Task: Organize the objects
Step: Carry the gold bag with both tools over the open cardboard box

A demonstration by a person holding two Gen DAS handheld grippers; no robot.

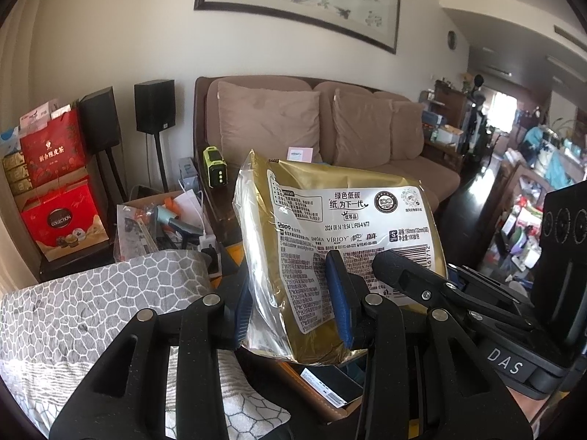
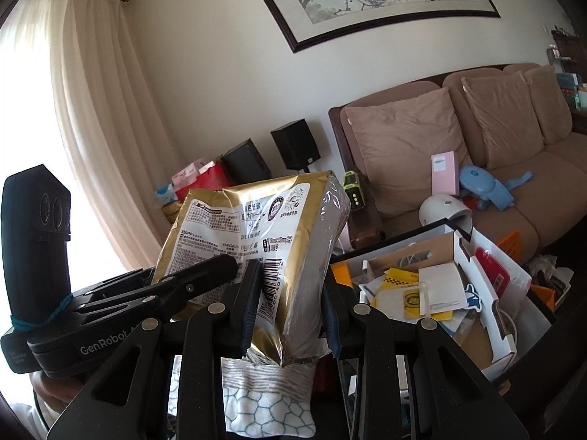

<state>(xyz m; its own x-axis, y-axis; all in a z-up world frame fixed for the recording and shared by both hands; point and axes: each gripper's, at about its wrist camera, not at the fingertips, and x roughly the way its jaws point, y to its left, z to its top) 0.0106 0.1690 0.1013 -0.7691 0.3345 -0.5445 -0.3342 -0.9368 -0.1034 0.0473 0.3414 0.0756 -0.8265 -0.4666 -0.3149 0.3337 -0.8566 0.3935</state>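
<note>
Gold tissue pack (image 1: 341,227), printed "VIRJOY", clamped by both grippers.

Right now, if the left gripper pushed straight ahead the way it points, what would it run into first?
The left gripper already grips the gold tissue pack, so the pack leads. Beyond it, likely the brown sofa or the green device at the sofa's end; depth is unclear.

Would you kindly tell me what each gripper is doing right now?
Left gripper: closed on the gold tissue pack.
Right gripper: closed on the same gold tissue pack, at its other end.
</note>
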